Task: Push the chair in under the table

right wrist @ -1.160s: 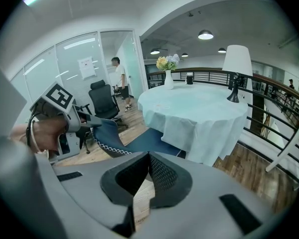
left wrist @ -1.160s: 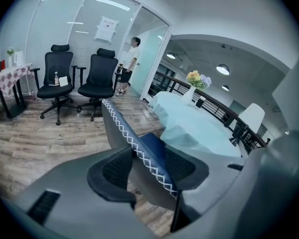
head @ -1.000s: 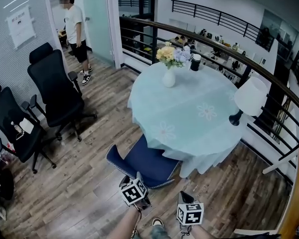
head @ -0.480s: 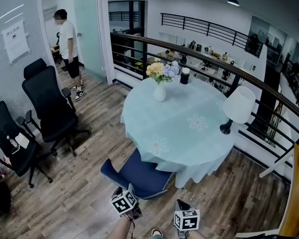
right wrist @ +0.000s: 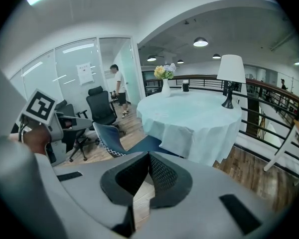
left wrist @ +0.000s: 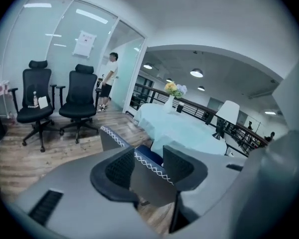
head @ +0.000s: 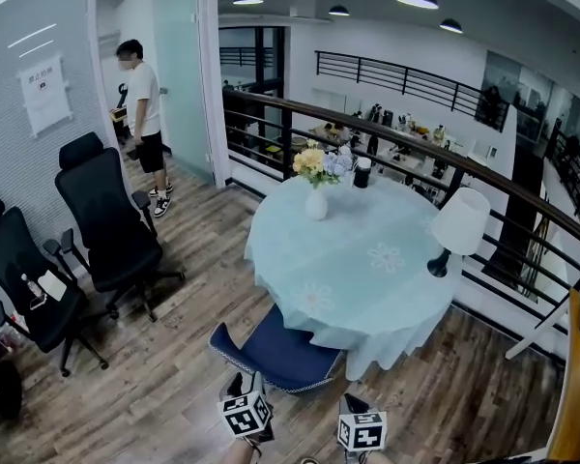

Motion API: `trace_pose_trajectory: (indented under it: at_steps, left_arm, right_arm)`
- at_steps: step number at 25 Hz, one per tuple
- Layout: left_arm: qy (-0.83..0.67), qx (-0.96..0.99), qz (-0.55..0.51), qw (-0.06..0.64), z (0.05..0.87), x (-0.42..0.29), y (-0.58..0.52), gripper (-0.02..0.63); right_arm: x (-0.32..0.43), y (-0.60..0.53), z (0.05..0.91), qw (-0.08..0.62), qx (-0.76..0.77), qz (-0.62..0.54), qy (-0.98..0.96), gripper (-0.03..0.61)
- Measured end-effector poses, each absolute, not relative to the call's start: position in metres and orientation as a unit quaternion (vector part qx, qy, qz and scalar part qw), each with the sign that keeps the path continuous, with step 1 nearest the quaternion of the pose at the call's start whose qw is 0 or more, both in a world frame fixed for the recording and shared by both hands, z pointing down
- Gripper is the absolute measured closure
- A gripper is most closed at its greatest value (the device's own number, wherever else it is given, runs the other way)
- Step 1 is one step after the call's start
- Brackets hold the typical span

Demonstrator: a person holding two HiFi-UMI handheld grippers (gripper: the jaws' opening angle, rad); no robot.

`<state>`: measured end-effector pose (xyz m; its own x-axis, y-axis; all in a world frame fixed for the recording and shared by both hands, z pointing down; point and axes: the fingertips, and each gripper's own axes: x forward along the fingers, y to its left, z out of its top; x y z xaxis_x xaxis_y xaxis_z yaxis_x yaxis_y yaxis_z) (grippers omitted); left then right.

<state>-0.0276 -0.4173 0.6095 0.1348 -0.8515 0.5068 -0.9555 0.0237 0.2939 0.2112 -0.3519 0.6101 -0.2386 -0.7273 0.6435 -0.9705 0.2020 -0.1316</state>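
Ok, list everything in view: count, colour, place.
blue chair: one, dark blue with white stitching, seat partly under the table's near edge
table: one, round, pale blue cloth, centre
vase: one, white, holding yellow and pale flowers, table's far side
cup: one, dark, beside the vase
lamp: one, white shade, dark base, table's right edge
office chairs: two, black, at the left
person: one, white top, dark shorts, standing far left
left gripper: one, grey, jaws closing, chair's back showing between them
right gripper: one, grey, jaws together, empty
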Motion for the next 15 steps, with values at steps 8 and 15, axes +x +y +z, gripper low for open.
trace_pose_trajectory:
  at_steps: [8,15]
  left_arm:
    - [-0.624,0.76,0.085,0.163,0.544,-0.014,-0.365,0.575]
    - [-0.589,0.792,0.062,0.151,0.516,-0.007,-0.325,0.609]
  right_arm:
    - [0.18,-0.342,0.58,0.199,0.574,0.242,-0.756,0.561]
    - [0.151,-0.315,0.565,0.178,0.576,0.232,-0.763,0.56]
